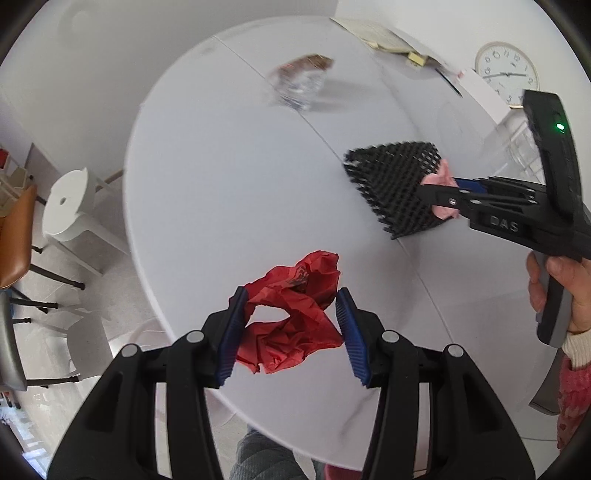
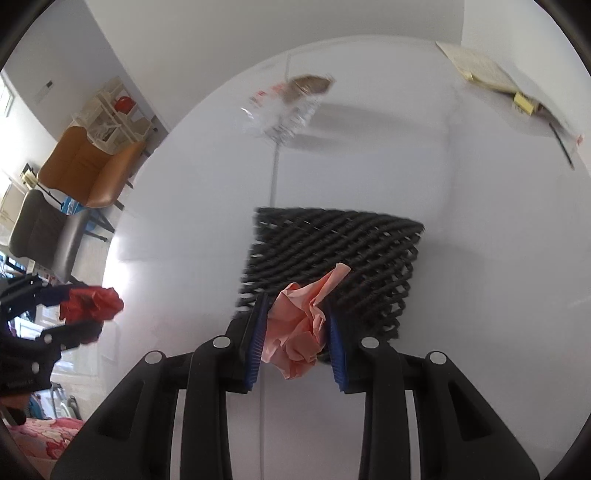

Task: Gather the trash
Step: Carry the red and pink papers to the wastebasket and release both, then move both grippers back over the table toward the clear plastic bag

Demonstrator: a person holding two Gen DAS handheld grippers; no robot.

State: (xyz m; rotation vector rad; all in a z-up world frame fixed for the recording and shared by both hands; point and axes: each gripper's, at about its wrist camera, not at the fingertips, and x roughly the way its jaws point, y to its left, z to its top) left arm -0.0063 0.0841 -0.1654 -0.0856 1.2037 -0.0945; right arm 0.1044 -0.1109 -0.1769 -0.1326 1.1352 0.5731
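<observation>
My left claw (image 1: 291, 325) has its blue pads pressed against a crumpled red paper (image 1: 291, 317), one pad on each side, so I am gripping it above the near edge of the white desk (image 1: 221, 184). My right claw (image 2: 295, 343) is clamped on a crumpled pink paper (image 2: 299, 332) and holds it right at the black mesh basket (image 2: 332, 258), which stands on the desk in front of that claw. In the left wrist view the pink wad sits at the basket's near side, touching or almost touching the mesh; I cannot tell whether it is over the opening or beside the wall.

As I judge it, the job is about half done. Two scraps are picked up, one per claw, but neither is inside the basket yet, and I cannot see whether the basket holds anything already. The pink paper looks closest to being dropped in. The red one is well apart from the basket and has to be carried across the desk to it.

One more piece seems left: a clear crumpled plastic wrapper (image 1: 301, 79) with something brown in it lies at the far side of the desk, beyond the basket, untouched. Papers (image 1: 384, 35) sit at the far right edge; I would not count them as trash from here
</observation>
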